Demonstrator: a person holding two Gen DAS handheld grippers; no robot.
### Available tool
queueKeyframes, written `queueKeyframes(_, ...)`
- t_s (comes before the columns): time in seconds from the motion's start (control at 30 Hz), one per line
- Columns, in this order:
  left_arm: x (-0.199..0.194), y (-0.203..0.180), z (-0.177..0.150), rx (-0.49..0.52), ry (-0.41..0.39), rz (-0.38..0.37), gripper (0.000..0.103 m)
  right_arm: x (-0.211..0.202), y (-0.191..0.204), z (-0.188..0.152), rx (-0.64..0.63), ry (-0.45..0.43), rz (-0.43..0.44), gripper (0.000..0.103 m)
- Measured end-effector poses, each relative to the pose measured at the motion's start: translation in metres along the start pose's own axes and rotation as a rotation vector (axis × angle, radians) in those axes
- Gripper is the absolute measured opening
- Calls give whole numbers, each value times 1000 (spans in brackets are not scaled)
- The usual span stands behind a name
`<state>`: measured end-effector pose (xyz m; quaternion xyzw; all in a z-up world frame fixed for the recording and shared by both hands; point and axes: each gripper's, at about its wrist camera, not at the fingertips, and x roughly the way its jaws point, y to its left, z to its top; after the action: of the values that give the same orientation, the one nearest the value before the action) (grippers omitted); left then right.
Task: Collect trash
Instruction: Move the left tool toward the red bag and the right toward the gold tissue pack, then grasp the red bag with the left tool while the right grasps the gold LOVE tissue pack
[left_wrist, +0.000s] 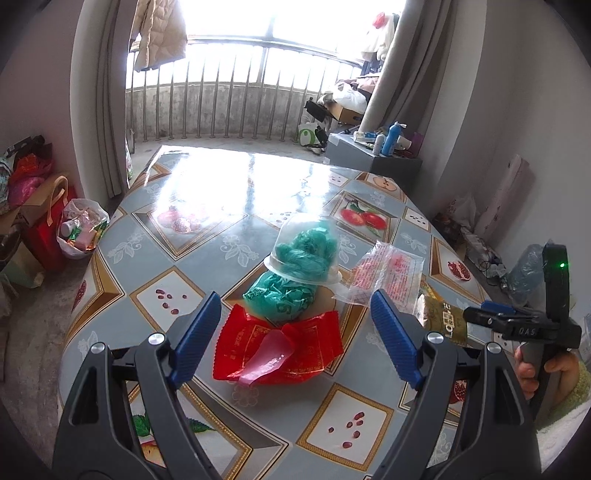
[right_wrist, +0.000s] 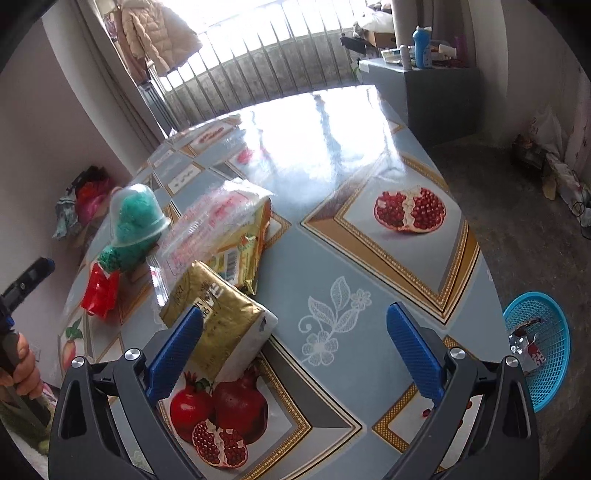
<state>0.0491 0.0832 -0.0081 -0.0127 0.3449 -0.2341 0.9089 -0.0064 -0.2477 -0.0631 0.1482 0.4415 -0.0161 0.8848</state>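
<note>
A red wrapper (left_wrist: 280, 349) lies on the fruit-patterned table (left_wrist: 207, 192), between the wide-apart blue pads of my open left gripper (left_wrist: 295, 314). Behind it sits a green plastic bag (left_wrist: 284, 291) stuffed into a clear cup (left_wrist: 304, 247). To the right lie a clear printed bag (left_wrist: 391, 273) and a gold packet (left_wrist: 439, 314). My right gripper (right_wrist: 295, 334) is open above the table, its left pad next to the gold packet (right_wrist: 218, 306). The clear printed bag (right_wrist: 210, 221), cup (right_wrist: 136, 214) and red wrapper (right_wrist: 99, 291) lie further left. A blue basket (right_wrist: 543, 343) stands on the floor.
The blue basket holds a piece of trash (right_wrist: 524, 343). A grey cabinet (left_wrist: 369, 157) with bottles stands beyond the table's far right corner. Bags (left_wrist: 81, 229) sit on the floor at left. A person's hand (left_wrist: 532, 369) holds the right gripper's handle. A balcony railing (left_wrist: 229, 107) is behind.
</note>
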Motion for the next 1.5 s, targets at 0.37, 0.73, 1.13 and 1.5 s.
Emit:
queueKeyframes(0.37,18,-13,-18,70,64,-68,68,-12,41,8,-195,-50,91,93)
queueKeyframes(0.73,58,-17,-41,159,210,-25,68,10,64,2,-314,27,124,89)
queueKeyframes(1.13,60,-6,-45,162,218,72,45,19,68,0,-355,64,78,81)
queueKeyframes(1.5,57,-7,-44,159,215,44,4,19,71,-1,-387,73,35,67)
